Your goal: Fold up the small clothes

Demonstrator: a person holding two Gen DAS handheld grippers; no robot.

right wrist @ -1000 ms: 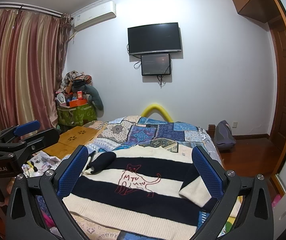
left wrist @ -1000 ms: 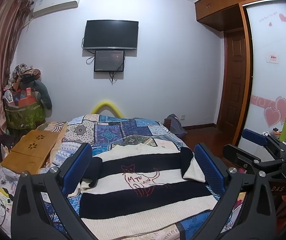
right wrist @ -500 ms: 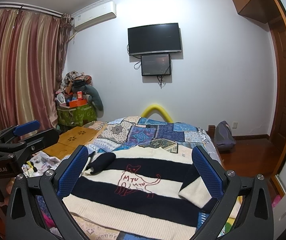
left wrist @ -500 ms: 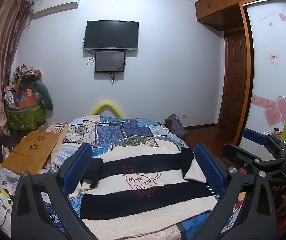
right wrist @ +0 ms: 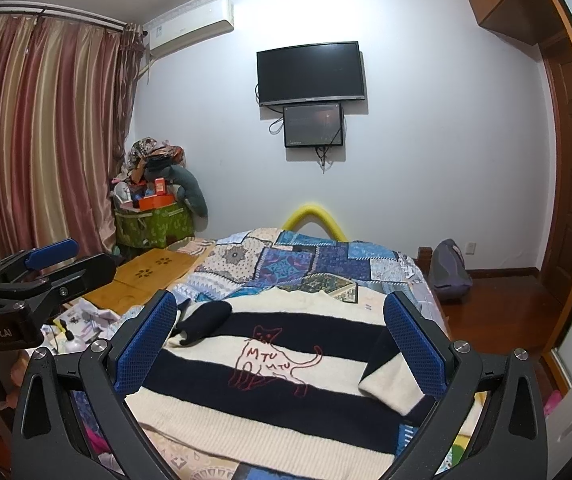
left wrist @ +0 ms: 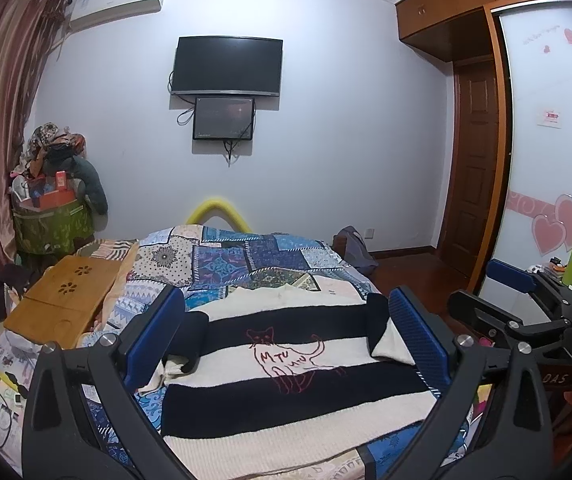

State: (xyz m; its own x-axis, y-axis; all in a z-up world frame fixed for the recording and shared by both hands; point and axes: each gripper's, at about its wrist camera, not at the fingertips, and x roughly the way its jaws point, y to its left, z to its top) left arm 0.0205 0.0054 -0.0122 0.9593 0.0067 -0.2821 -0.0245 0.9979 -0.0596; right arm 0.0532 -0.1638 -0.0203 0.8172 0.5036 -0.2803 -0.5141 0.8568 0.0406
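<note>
Striped sweater (left wrist: 298,364) lies flat on the bed (left wrist: 246,256), cat drawing up, both sleeves already turned in over the body. Left claw (left wrist: 286,340) and right claw (right wrist: 282,344) both hang above the near hem, jaws spread wide, holding nothing. The right sleeve cuff (right wrist: 390,384) sits at about 4 o'clock from the cat, the left sleeve (right wrist: 206,320) at 10 o'clock. Judged step: lining up for the body fold. Next move likely needs each claw to drop to a hem corner, pinch, then carry the hem toward the collar at 12 o'clock.
</note>
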